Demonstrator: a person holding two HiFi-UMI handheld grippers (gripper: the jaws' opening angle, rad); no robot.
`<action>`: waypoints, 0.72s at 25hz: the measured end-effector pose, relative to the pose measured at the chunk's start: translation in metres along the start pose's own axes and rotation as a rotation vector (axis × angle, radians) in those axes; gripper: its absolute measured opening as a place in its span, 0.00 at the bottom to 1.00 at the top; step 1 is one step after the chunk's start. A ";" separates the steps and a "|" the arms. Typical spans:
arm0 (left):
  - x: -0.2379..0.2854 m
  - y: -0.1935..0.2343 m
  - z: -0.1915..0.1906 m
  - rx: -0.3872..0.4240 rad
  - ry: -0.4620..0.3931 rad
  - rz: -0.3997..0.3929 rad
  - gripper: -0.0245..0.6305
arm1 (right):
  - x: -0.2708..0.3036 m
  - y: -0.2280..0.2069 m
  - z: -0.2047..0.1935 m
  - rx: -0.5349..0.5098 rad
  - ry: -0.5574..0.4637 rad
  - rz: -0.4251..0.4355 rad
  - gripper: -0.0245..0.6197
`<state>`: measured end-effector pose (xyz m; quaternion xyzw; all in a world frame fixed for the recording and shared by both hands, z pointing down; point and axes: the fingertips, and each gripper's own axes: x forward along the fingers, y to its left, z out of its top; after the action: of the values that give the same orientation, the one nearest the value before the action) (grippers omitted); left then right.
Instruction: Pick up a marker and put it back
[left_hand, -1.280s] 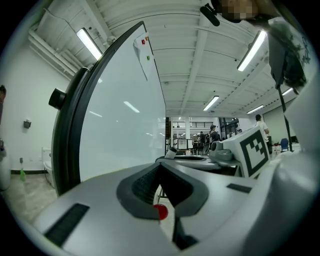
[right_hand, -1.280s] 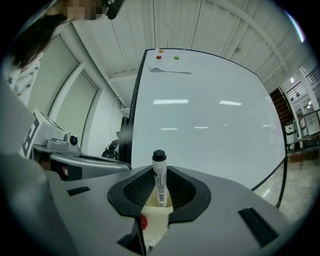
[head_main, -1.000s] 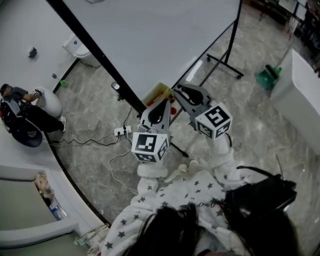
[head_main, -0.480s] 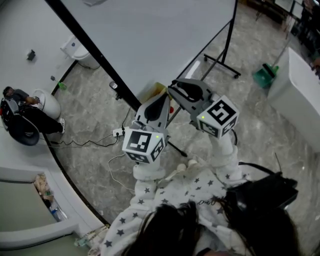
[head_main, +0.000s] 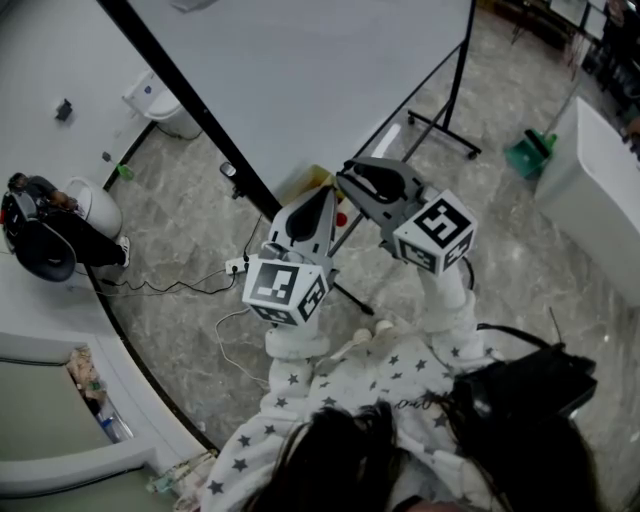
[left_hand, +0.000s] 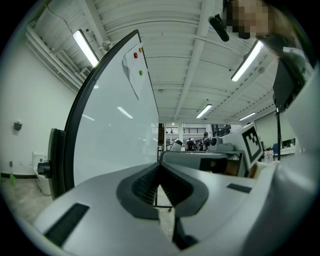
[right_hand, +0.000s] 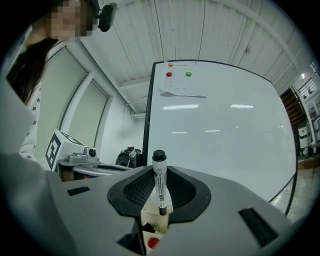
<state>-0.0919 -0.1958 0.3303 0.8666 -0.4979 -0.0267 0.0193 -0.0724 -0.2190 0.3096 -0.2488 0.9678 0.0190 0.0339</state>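
Whiteboard ahead; right gripper fingers clamped on marker, left gripper fingers together

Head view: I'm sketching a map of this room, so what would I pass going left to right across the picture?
seated person → power strip → left gripper → right gripper → green dustpan

The marker stands upright between the right tongs, whiteboard behind
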 end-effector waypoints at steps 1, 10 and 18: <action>0.001 0.000 0.002 -0.004 -0.011 -0.005 0.04 | 0.000 0.000 0.000 0.002 0.000 0.001 0.17; 0.002 0.006 -0.008 0.000 -0.009 0.008 0.04 | 0.004 -0.002 -0.005 0.014 0.006 0.015 0.17; 0.016 0.020 -0.016 0.032 -0.029 0.058 0.04 | 0.025 -0.014 -0.040 0.047 0.019 0.035 0.17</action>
<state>-0.1004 -0.2193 0.3472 0.8515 -0.5235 -0.0306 -0.0008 -0.0898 -0.2456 0.3469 -0.2312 0.9724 -0.0054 0.0301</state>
